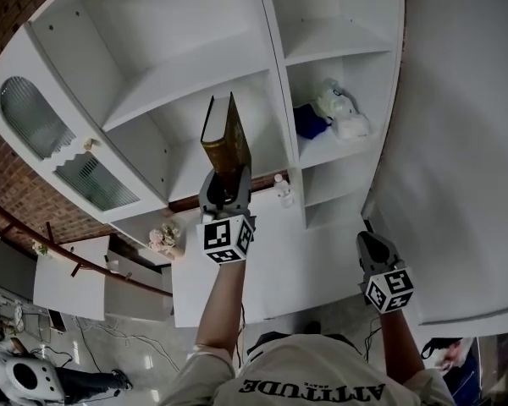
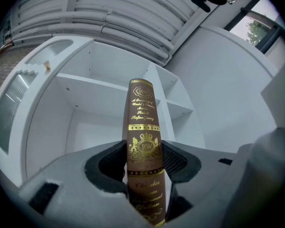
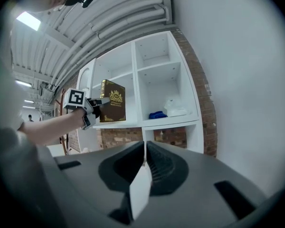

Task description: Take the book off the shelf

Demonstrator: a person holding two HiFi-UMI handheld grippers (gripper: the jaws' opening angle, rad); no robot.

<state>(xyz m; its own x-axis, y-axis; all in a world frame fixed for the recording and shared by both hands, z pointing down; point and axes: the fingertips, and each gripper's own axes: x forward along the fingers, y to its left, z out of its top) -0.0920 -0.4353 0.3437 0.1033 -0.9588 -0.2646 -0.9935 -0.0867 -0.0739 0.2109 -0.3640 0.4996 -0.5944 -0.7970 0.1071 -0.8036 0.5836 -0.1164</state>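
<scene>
A brown book (image 1: 226, 138) with gold print stands upright on a white shelf board (image 1: 182, 163), spine toward me. My left gripper (image 1: 224, 189) is shut on the lower part of its spine. In the left gripper view the spine (image 2: 143, 127) fills the gap between the jaws of the left gripper (image 2: 143, 160), and both pads lie against it. The right gripper view shows the book's cover (image 3: 113, 101) with the left gripper (image 3: 92, 109) on its near edge. My right gripper (image 1: 374, 248) hangs low at the right, away from the shelf. It (image 3: 145, 161) is shut and holds nothing.
A blue thing (image 1: 309, 123) and white soft things (image 1: 343, 112) lie in the shelf compartment to the right of the book. A small bottle (image 1: 280, 189) and a flower bunch (image 1: 163, 238) stand on the white counter (image 1: 271, 260) below. A glazed cabinet door (image 1: 34, 125) stands open at left. A white wall (image 1: 466, 142) is close at right.
</scene>
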